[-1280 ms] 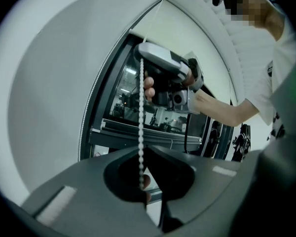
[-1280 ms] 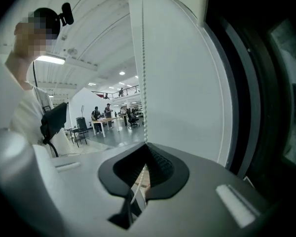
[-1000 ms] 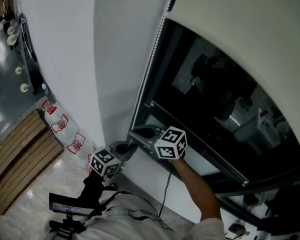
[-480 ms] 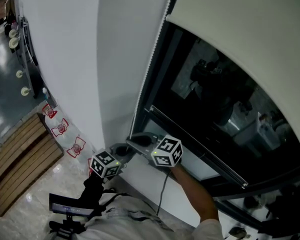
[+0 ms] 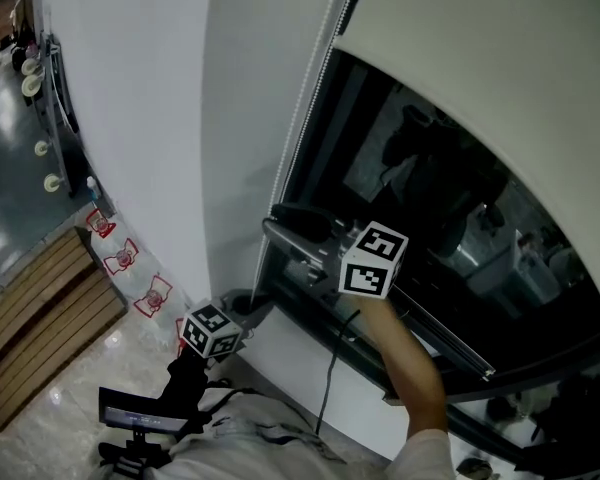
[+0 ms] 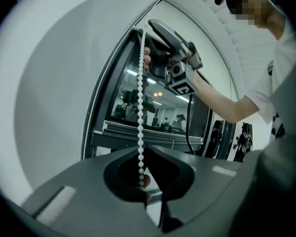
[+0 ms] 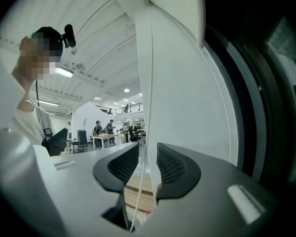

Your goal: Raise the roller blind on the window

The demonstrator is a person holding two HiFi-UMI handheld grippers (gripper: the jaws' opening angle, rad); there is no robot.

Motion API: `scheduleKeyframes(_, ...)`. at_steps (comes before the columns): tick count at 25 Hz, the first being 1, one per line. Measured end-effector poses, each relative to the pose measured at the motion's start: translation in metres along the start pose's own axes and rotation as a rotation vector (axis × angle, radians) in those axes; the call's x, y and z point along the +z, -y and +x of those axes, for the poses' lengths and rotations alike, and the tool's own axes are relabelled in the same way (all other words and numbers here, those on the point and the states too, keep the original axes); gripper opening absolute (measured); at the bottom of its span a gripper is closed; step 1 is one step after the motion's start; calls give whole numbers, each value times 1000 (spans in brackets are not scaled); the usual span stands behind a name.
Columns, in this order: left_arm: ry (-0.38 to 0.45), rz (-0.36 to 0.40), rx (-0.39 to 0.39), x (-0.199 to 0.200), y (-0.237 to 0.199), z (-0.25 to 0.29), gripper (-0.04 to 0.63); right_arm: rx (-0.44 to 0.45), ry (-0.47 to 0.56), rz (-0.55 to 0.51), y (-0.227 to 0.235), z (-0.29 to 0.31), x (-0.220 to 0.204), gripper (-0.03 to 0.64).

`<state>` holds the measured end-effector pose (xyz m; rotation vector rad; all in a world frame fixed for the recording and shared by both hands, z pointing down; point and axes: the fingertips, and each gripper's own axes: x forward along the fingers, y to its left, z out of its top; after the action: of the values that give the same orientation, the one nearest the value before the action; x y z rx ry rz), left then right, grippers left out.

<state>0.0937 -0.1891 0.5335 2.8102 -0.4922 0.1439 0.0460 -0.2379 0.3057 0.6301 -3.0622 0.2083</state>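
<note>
- The roller blind [image 5: 480, 68] covers the upper part of the window [image 5: 430, 208]. The dark glass below it is bare, so I judge there is plenty left to raise.
- Its bead chain [image 6: 140, 107] hangs at the window's left edge, long axis up and down. One strand runs straight between your two grippers, and the other lies along the frame.
- Your right gripper [image 5: 285, 223] is the upper one on that straight strand. Its jaws have just been opening and now stand apart, with the strand passing free between them and neither pad pressing on it.
- Your left gripper [image 6: 143, 181] sits lower, near the window's lower left corner, clamped on the chain.
- The next hold lies along the strand, so slide your right gripper up or down it, not sideways. Your right gripper is the nearer one to the chain's upper length.
</note>
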Motion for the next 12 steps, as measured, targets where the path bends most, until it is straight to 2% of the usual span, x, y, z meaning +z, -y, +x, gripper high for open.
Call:
scheduleKeyframes(7, -1, 3, -3, -1, 1, 1, -2, 23, 110, -118, -3, 5, 113, 106)
scheduleKeyframes(12, -4, 1, -5, 0, 3, 2, -2, 27, 157, -168, -2, 5, 174, 100)
